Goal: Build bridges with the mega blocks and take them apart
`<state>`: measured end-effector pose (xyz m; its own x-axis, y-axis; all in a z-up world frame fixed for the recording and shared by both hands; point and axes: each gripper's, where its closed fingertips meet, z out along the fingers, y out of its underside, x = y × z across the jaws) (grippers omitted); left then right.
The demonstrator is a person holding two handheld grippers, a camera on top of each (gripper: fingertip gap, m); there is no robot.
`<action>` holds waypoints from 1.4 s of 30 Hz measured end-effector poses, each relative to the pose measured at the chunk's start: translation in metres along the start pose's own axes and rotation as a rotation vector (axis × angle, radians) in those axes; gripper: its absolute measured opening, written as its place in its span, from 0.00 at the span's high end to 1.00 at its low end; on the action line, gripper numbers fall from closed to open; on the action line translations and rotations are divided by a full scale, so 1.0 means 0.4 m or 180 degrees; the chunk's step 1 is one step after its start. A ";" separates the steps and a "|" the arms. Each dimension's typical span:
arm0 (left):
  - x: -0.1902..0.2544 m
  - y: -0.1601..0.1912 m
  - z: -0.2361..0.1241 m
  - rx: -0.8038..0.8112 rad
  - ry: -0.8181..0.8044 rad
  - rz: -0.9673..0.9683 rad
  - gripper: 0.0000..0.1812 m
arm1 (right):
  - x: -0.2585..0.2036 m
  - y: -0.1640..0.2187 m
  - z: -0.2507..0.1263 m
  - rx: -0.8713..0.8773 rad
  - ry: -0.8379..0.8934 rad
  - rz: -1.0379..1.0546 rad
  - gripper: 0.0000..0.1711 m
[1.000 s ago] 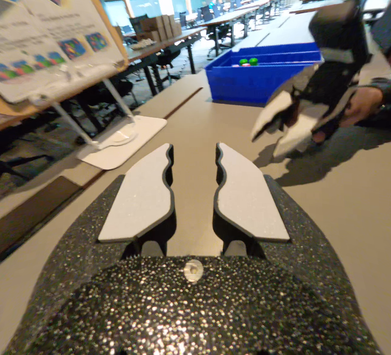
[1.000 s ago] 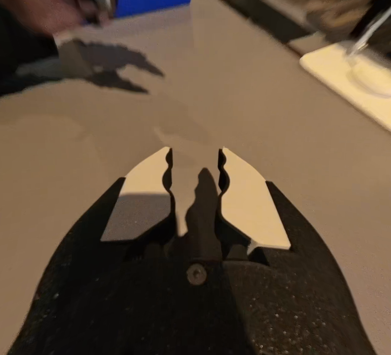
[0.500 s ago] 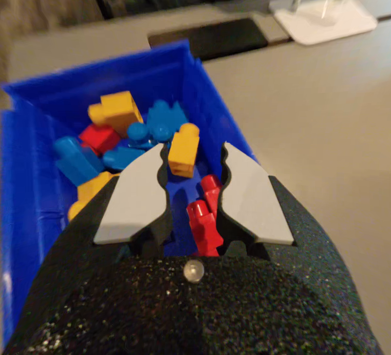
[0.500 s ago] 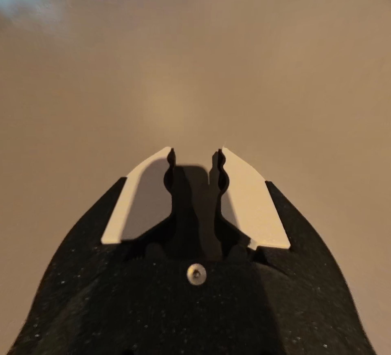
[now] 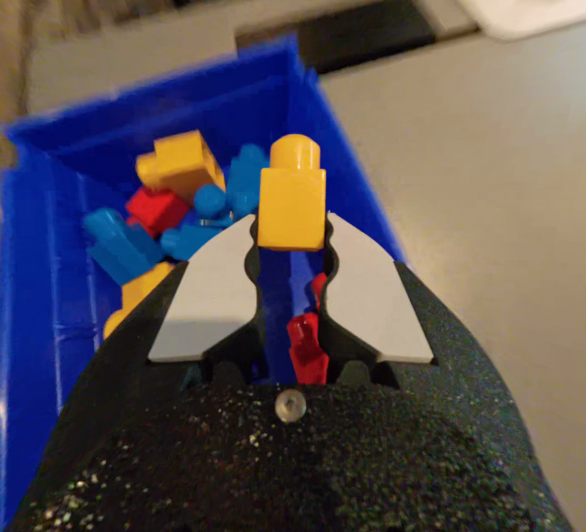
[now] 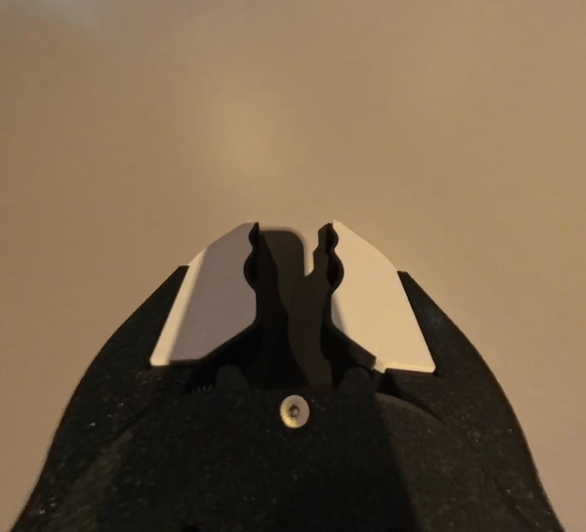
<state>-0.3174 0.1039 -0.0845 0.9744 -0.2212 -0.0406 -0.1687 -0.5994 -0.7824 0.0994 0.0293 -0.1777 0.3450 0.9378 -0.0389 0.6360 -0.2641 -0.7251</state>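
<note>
In the left wrist view my left gripper [image 5: 291,225] is shut on a yellow one-stud block [image 5: 291,200], held upright between the fingertips above a blue bin [image 5: 152,104]. The bin holds several loose blocks: a yellow one [image 5: 180,165], a red one [image 5: 155,206], blue ones [image 5: 117,244] and a red piece [image 5: 306,348] seen between my fingers. In the right wrist view my right gripper [image 6: 293,228] is open and empty, close above the bare tan table [image 6: 285,89], its shadow under it.
The tan table [image 5: 459,168] lies to the right of the bin. A dark slot [image 5: 364,32] in the table sits behind the bin, and a white stand base [image 5: 523,0] is at the far right. Everything is blurred. There is about 45 centimeters between the tips of the two grippers.
My left gripper swung from the table to the bin, closed on the yellow block and lifted it. My right gripper tilted down over the bare table and stayed open.
</note>
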 end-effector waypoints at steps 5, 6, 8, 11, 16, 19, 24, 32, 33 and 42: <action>0.233 -0.223 -0.216 0.1851 0.1098 0.0138 0.80 | -0.004 -0.045 -0.015 0.0407 -0.0001 -0.0108 0.74; 0.308 -0.248 -0.244 0.2095 0.1459 0.0193 0.80 | -0.011 -0.063 -0.022 0.0570 -0.0056 -0.0137 0.73; 0.471 -0.264 -0.268 0.2348 0.2264 0.0287 0.80 | -0.030 -0.104 -0.041 0.0955 -0.0235 -0.0121 0.71; 0.693 -0.230 -0.233 0.2209 0.3324 0.0250 0.80 | -0.076 -0.164 -0.088 0.1571 -0.0815 0.0190 0.67; 0.901 -0.137 -0.142 0.1699 0.3959 0.0354 0.80 | -0.099 -0.210 -0.167 0.2094 -0.1318 0.0443 0.62; 0.951 -0.104 -0.118 0.1556 0.4104 0.0387 0.80 | -0.096 -0.212 -0.172 0.2107 -0.1367 0.0565 0.62; 0.992 -0.063 -0.095 0.1364 0.4180 0.0530 0.80 | -0.114 -0.209 -0.157 0.2040 -0.1470 0.0592 0.67; 0.966 -0.053 -0.080 0.1184 0.4039 0.0711 0.73 | -0.092 -0.178 -0.138 0.1653 -0.1110 0.0398 0.79; 0.944 -0.067 -0.081 0.1226 0.3914 0.0729 0.71 | -0.086 -0.170 -0.138 0.1576 -0.1052 0.0365 0.79; 0.534 -0.161 -0.157 0.1351 0.1391 0.1591 0.68 | -0.024 -0.043 -0.081 0.0311 -0.0131 -0.0318 0.79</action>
<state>-0.1079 0.0469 -0.0037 0.6363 -0.7222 -0.2711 -0.4145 -0.0237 -0.9098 0.1074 0.0176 -0.1425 0.2535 0.9673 0.0100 0.5947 -0.1477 -0.7902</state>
